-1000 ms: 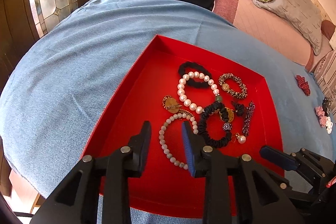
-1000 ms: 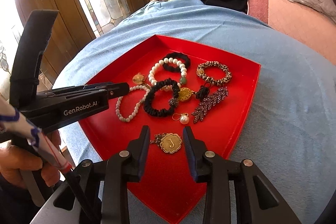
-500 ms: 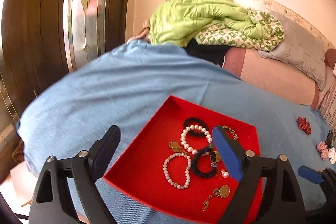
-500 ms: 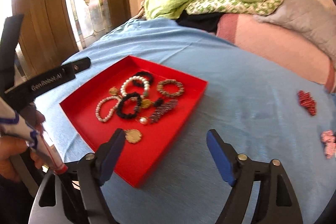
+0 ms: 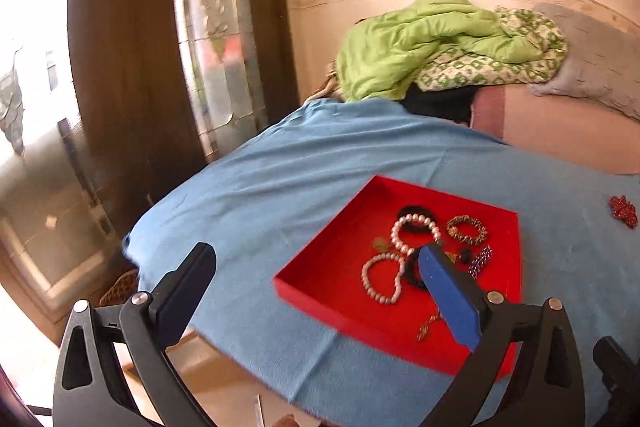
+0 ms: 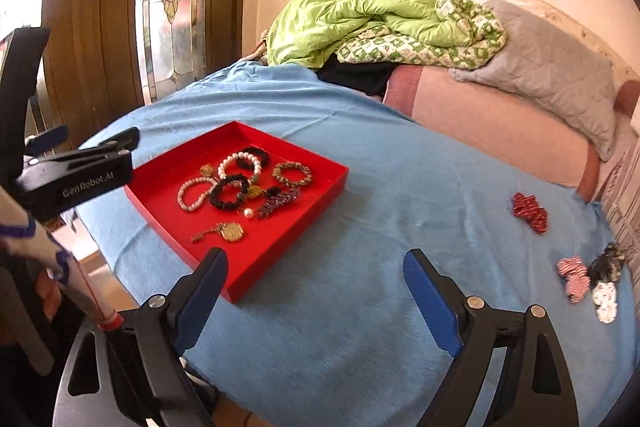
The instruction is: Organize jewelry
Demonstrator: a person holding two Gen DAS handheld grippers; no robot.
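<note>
Jewelry lies heaped in the shallow square red tray (image 6: pixel 304 227) near the left edge of the blue cloth-covered bed (image 6: pixel 400 195): a white pearl bracelet (image 6: pixel 239 163) over a black fabric scrunchie (image 6: pixel 230 191), a paler bead bracelet (image 6: pixel 191 193), a brown-and-gold beaded bracelet (image 6: pixel 292 173), a dark beaded brooch (image 6: pixel 278 202), and a round gold pendant on a chain (image 6: pixel 230 231) nearest the tray's front rim. Red hair clips (image 6: pixel 529 211) and pink-and-white bows (image 6: pixel 574 277) rest well apart toward the right edge. A rumpled green quilt (image 6: pixel 360 15) is piled at the far end. The left gripper (image 5: pixel 316 293) and right gripper (image 6: pixel 314 293) hover above the bed, jaws opening wide and nothing between them.
</note>
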